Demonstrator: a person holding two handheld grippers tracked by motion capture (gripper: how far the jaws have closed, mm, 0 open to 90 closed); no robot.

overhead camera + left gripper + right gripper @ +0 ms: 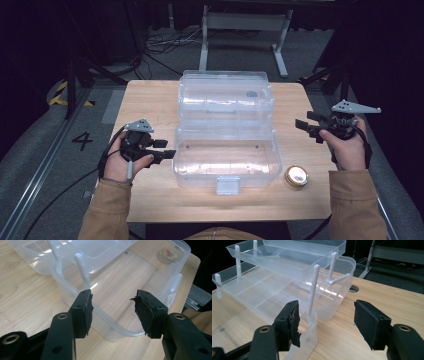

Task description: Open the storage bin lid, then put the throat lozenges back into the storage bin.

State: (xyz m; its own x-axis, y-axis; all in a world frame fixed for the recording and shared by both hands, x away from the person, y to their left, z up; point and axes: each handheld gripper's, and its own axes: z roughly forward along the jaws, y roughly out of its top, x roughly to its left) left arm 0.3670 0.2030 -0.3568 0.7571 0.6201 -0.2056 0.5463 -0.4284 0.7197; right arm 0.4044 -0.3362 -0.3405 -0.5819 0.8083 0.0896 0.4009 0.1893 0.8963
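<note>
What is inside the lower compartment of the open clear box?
The clear box stands open, and its lower compartment looks bare: only the wooden table shows through its floor. The gold tin lies outside, beside it. Glare hides part of the floor.

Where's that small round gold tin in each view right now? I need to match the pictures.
High view: the round gold tin sits on the wooden table near the front edge, right of the clear plastic box.
Left gripper view: the tin is top right, seen through the box's far wall.
Right gripper view: not in it.
Shared landmark: the clear plastic box, also at and.
</note>
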